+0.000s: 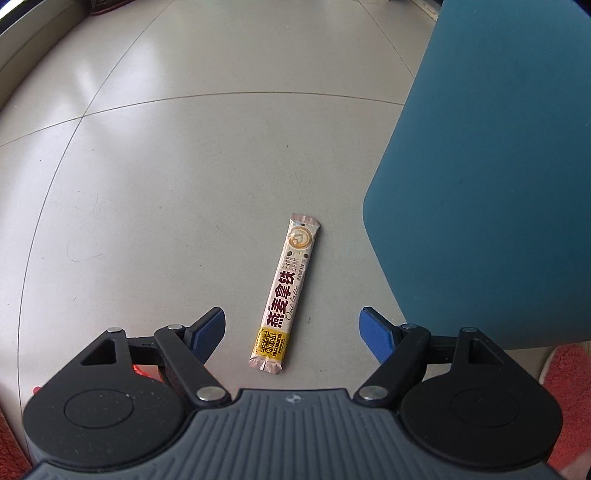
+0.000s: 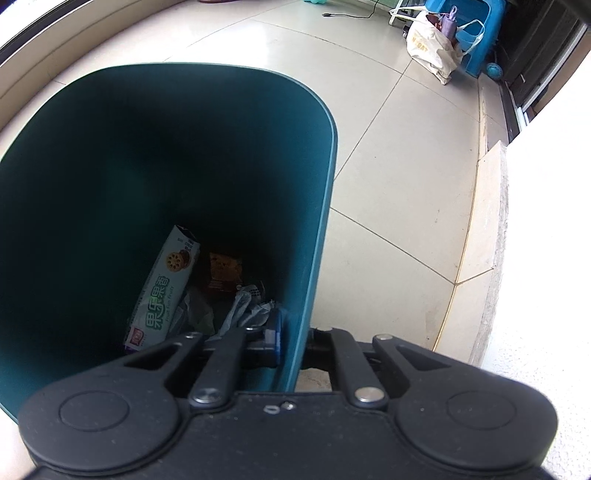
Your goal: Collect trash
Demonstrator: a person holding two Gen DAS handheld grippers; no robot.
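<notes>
A long pink-and-yellow oat latte sachet [image 1: 291, 280] lies flat on the grey floor tiles. My left gripper [image 1: 292, 325] hangs low over its near end, jaws wide open, one blue pad [image 1: 210, 332] on each side and neither touching it. The teal trash bin [image 1: 498, 166] stands just to the right of the sachet. In the right wrist view my right gripper [image 2: 291, 341] is shut on the bin's near wall [image 2: 317, 221], one pad inside and the other hidden outside. Inside the bin lie a biscuit box [image 2: 166, 291], an orange packet [image 2: 223, 273] and crumpled wrappers [image 2: 247, 306].
A white carrier bag [image 2: 432, 48] leans on a blue plastic stool [image 2: 476, 33] at the far right, with a black cable [image 2: 351, 14] on the floor nearby. A raised stone ledge [image 2: 487, 221] runs along the right. Something red and fluffy [image 1: 569, 387] lies by the bin.
</notes>
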